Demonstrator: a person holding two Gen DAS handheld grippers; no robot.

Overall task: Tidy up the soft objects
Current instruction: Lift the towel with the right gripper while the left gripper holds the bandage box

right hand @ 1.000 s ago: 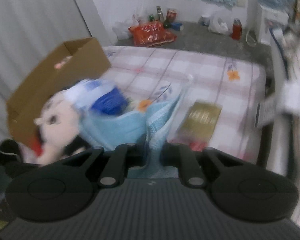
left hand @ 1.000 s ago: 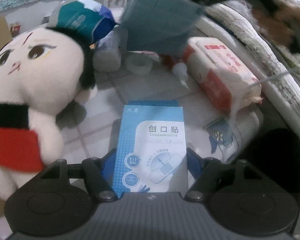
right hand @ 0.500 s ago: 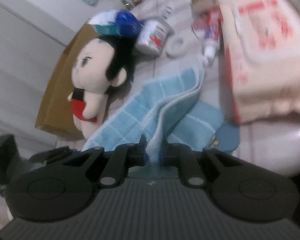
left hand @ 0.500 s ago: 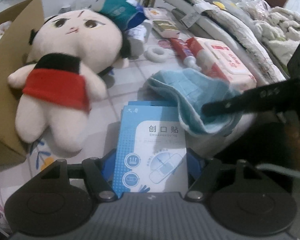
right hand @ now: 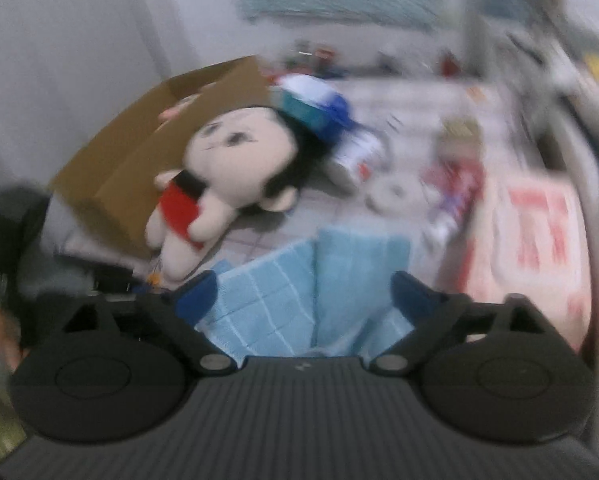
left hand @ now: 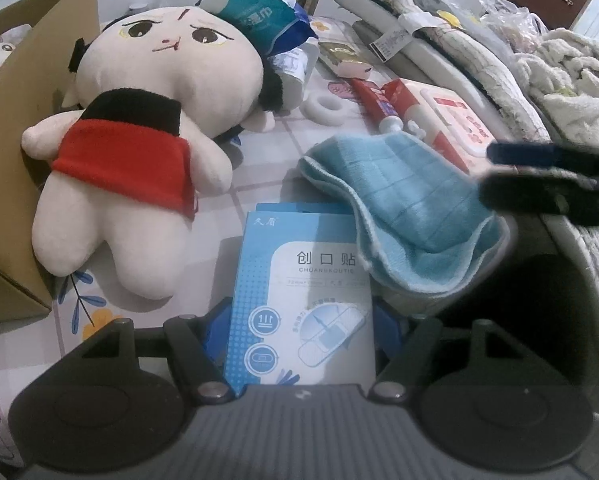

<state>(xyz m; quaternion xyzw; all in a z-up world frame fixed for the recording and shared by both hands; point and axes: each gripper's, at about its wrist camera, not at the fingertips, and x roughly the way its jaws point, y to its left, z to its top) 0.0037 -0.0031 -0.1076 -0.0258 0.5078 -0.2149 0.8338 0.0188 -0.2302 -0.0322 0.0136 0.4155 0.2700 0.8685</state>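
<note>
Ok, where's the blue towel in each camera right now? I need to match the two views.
Left wrist view: the blue towel lies folded right of centre, overlapping the plaster box held in the left gripper.
Right wrist view: the towel sits bottom centre, between the open fingers of the right gripper.
Shared landmark: the plush doll, left of the towel in both.

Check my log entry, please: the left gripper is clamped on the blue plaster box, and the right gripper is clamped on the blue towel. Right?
Half right. The left gripper does clamp the plaster box. But the right gripper is open: the right wrist view shows its fingers spread wide, with the blue towel lying loose between them.
</note>
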